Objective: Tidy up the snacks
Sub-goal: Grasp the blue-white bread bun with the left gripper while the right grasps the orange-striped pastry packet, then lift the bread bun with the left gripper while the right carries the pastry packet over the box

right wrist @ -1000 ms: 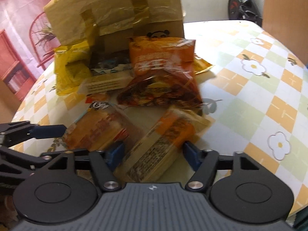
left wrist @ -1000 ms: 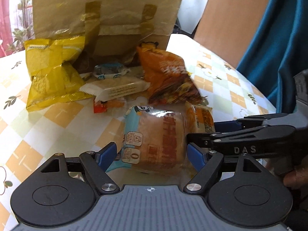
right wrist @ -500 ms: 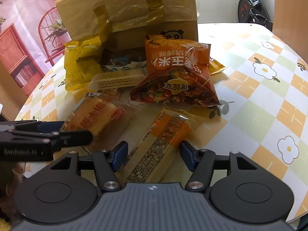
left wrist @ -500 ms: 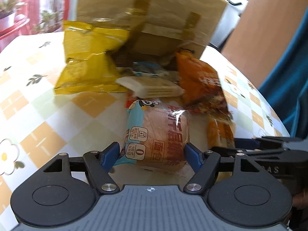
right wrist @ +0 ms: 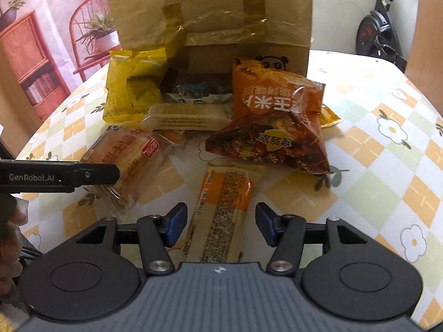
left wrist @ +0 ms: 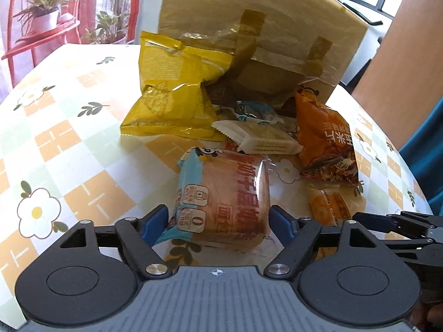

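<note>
Now both grippers sit lower and closer to the pile than a second ago, each straddling its own snack on the flowered tablecloth [left wrist: 69, 144].

Starting at the left: the left gripper [left wrist: 220, 222] has its blue pads on either flank of the bread packet [left wrist: 224, 196], a clear wrapper with a blue end. The pads look as though they touch the wrapper, but it shows no denting, so I cannot tell whether they are gripping it. At ten o'clock from it lies the yellow bag [left wrist: 173, 91], leaning on the taped cardboard box [left wrist: 257, 22] at twelve. At one o'clock sits the white wafer pack [left wrist: 260, 139], and at two o'clock the orange chip bag [left wrist: 326, 141].

Further right, the right gripper [right wrist: 218, 225] is spread wide around the near end of the long orange-and-white bar [right wrist: 221, 210], with clear gaps on both sides, so nothing is held. The chip bag [right wrist: 277, 119] lies at one o'clock.

Judging from this, the approach is over and both picks are lined up; clamping comes next, then carrying each snack toward the box.
</note>
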The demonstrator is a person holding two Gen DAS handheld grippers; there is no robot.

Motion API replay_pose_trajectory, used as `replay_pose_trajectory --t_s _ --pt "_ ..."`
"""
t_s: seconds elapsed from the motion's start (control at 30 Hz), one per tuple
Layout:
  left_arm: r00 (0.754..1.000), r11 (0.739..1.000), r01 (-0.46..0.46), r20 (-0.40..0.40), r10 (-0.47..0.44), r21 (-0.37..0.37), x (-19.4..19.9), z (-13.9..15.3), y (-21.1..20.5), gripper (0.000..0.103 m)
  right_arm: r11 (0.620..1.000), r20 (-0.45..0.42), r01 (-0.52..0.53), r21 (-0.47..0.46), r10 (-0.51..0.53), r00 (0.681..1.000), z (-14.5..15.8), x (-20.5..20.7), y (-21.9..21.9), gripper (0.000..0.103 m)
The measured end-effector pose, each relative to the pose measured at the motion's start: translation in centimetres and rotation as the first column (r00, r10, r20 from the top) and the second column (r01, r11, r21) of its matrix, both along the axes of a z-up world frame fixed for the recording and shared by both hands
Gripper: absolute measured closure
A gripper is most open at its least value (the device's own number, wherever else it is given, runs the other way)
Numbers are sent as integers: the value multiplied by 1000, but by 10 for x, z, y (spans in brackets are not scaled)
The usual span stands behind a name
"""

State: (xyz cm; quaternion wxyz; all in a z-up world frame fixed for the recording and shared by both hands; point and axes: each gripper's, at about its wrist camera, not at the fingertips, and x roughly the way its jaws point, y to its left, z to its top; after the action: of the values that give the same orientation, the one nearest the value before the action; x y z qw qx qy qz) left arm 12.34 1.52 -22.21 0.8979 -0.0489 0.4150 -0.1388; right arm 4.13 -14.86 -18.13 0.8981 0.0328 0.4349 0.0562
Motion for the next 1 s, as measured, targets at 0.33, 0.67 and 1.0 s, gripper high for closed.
replay_pose_trajectory --t_s 0.33,0.67,1.0 --pt "999 999 34 2 -34 36 9 -11 -11 18 1000 10 14 9 -15 1000 -2 -6 -3 46" --pt "1000 999 10 19 -9 -31 -2 -15 6 25 998 64 49 44 -51 997 -9 -13 -6 46" --pt "1000 999 -5 18 6 -37 -2 -13 9 25 997 77 36 68 -41 996 -13 -14 -4 56"
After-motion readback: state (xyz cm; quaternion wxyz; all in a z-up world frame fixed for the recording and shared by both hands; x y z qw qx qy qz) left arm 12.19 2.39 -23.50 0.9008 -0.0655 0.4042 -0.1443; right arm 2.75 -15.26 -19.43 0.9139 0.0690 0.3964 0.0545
